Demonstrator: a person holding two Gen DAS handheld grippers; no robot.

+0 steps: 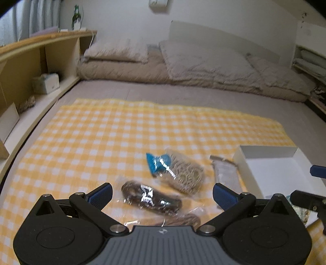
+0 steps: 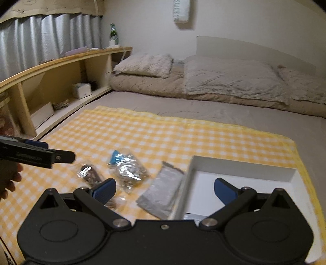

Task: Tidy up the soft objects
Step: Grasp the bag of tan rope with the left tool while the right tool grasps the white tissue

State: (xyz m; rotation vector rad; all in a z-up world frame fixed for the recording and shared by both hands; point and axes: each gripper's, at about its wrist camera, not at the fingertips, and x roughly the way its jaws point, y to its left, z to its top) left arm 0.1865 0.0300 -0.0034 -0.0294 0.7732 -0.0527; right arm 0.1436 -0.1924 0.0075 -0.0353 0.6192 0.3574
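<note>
On a yellow checked cloth lie clear bags: one of dark brown yarn, one of beige cord with a blue label, and a flat grey pouch. A white open box sits at the right. My left gripper is open above the dark bag. My right gripper is open over the grey pouch and the box's left wall. The dark bag and the beige bag lie left of it. The left gripper shows at the far left.
The cloth lies on a bed with beige pillows and a folded quilt at the far end. A wooden shelf unit runs along the left, with a tissue box and a green bottle.
</note>
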